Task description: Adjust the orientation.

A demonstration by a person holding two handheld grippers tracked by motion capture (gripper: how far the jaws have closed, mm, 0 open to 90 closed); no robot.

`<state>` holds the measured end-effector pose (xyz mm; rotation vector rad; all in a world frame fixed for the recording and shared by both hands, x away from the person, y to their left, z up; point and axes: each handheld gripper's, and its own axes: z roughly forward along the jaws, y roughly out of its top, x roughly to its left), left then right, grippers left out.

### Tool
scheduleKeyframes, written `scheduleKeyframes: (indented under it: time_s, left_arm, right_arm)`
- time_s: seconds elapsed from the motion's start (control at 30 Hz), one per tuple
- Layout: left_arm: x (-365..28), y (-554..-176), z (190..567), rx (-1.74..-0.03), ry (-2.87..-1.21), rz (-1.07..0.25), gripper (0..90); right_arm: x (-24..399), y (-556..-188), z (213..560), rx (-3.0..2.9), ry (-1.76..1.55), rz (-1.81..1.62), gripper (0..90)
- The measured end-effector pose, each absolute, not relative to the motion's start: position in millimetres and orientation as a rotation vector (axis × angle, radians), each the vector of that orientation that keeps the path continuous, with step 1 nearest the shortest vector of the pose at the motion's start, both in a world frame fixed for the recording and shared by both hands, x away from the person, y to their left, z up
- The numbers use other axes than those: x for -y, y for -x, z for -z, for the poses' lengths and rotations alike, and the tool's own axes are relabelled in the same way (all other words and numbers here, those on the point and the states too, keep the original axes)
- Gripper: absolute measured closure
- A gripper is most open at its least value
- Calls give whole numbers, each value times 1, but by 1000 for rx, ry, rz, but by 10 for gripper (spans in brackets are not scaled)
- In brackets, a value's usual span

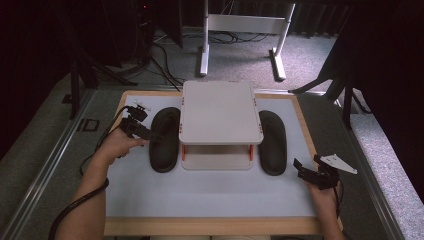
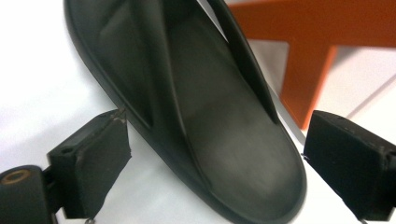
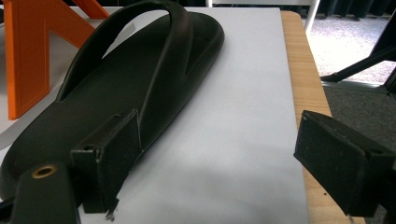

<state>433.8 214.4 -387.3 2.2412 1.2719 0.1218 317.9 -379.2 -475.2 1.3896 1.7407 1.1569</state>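
Note:
Two black flip-flop sandals lie flat on the white mat, one on each side of a low white two-level rack with orange supports. My left gripper is at the left sandal's outer edge. In the left gripper view its jaws stand open astride that sandal's rounded end, and the pads do not press on it. My right gripper hovers open near the front right, just right of the right sandal. In the right gripper view that sandal lies by the left jaw of the right gripper, with nothing gripped.
The white mat sits in a wooden frame whose right rail runs close to my right gripper. Grey carpet, a white desk frame and black stand legs lie beyond the table. Cables trail from both grippers.

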Motion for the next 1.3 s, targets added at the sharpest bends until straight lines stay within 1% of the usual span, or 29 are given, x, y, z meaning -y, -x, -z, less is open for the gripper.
scheduleKeyframes:
  time_s: [0.03, 0.13, 0.17, 0.2, 0.23, 0.3, 0.37, 0.43, 0.47, 0.53, 0.57, 0.6, 0.8, 0.83, 0.87, 0.9, 0.93, 1.0, 1.1, 1.23, 1.3]
  left_arm:
    - [-214, -434, 387, -1272, -2241, -122, 135]
    - [-215, -444, 390, -1301, -2223, -122, 143]
    - [-215, -446, 391, -1303, -2218, -121, 175]
    - [-215, -449, 392, -1314, -2214, -139, 237]
    - [-215, -451, 393, -1315, -2215, -135, 237]
    - [-214, -454, 394, -1326, -2220, -153, 336]
    - [-213, -457, 396, -1337, -2216, -167, 345]
    - [-212, -460, 400, -1349, -2217, -167, 398]
    - [-211, -463, 403, -1365, -2212, -161, 398]
    - [-210, -466, 409, -1375, -2214, -138, 442]
    - [-210, -466, 409, -1375, -2214, -138, 446]
    - [-210, -468, 412, -1389, -2209, -157, 498]
    - [-210, -474, 422, -1438, -2221, -104, 507]
    - [-210, -475, 423, -1435, -2226, -108, 526]
    - [-210, -475, 425, -1438, -2216, -106, 527]
    - [-210, -476, 427, -1438, -2213, -86, 541]
    - [-209, -476, 429, -1447, -2213, -96, 602]
    - [-209, -477, 431, -1453, -2197, -83, 614]
    - [-207, -478, 432, -1459, -2196, -79, 678]
    - [-206, -477, 429, -1475, -2194, -99, 701]
    - [-207, -474, 425, -1477, -2168, -118, 703]
  right_arm:
    - [379, -318, 475, -1741, -1390, -1157, 140]
    - [379, -318, 475, -1745, -1389, -1157, 141]
    - [379, -318, 475, -1747, -1390, -1156, 141]
    - [379, -318, 475, -1752, -1390, -1160, 146]
    - [379, -318, 475, -1752, -1390, -1160, 146]
    - [379, -319, 476, -1755, -1390, -1164, 146]
    - [379, -319, 476, -1756, -1390, -1166, 146]
    - [379, -319, 475, -1756, -1389, -1167, 146]
    - [379, -319, 475, -1757, -1389, -1167, 146]
    - [379, -319, 476, -1759, -1388, -1168, 146]
    - [379, -319, 476, -1759, -1388, -1168, 146]
    - [379, -319, 476, -1763, -1389, -1166, 146]
    - [379, -319, 476, -1766, -1387, -1169, 146]
    - [379, -319, 476, -1767, -1387, -1169, 146]
    - [379, -319, 476, -1767, -1387, -1172, 147]
    - [380, -319, 476, -1766, -1389, -1176, 146]
    - [380, -319, 476, -1766, -1390, -1178, 147]
    - [380, -319, 476, -1767, -1390, -1178, 147]
    - [379, -320, 476, -1773, -1384, -1169, 147]
    - [379, -319, 476, -1766, -1386, -1174, 146]
    - [379, -319, 476, -1754, -1381, -1176, 144]
